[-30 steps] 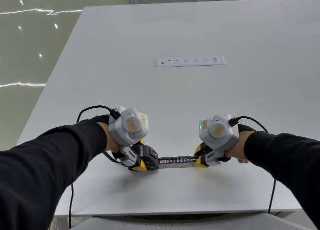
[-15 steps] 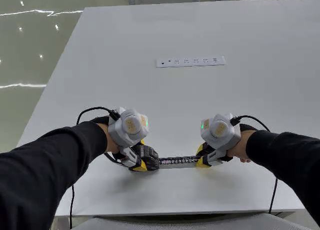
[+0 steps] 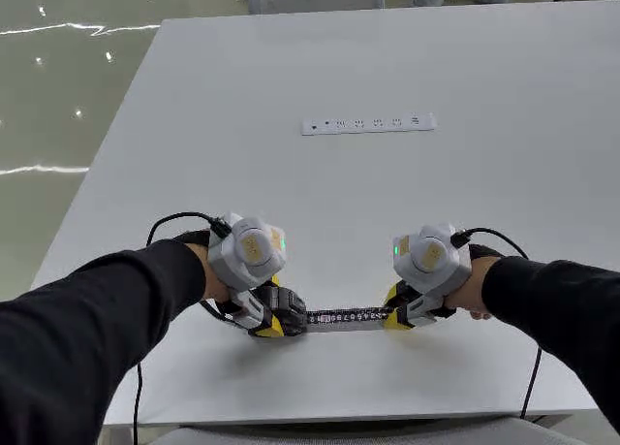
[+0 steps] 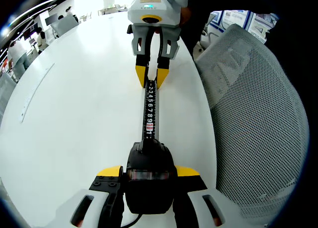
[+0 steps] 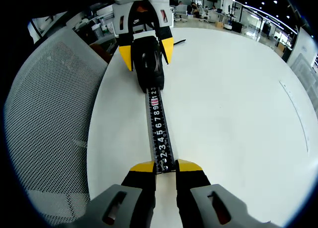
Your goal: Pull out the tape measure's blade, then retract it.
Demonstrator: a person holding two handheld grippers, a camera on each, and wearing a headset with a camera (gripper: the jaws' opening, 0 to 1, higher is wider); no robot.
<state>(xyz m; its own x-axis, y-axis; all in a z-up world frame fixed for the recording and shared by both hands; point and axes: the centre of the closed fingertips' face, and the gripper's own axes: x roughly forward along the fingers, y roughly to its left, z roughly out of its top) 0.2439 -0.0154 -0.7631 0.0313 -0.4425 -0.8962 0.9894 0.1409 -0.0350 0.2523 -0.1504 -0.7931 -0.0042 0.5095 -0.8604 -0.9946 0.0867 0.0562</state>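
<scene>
A black tape measure case (image 4: 149,176) sits between the jaws of my left gripper (image 4: 149,172), which is shut on it. In the head view the case (image 3: 287,309) lies low near the table's front edge. The blade (image 4: 150,109) runs out straight, numbers up to about 12 showing. Its far end is pinched by my right gripper (image 5: 164,167), shut on the blade's tip (image 5: 163,161). The head view has the blade (image 3: 344,316) spanning the short gap between the left gripper (image 3: 269,321) and the right gripper (image 3: 395,318).
A white power strip (image 3: 368,124) lies farther back on the white table (image 3: 387,193). The table's front edge (image 3: 339,414) is just below the grippers. A grey mesh chair (image 4: 253,104) stands beside the table. Black cables (image 3: 174,217) trail from both grippers.
The right gripper has drifted slightly right, and the blade has lengthened a little. The left gripper has stayed put on the case.
</scene>
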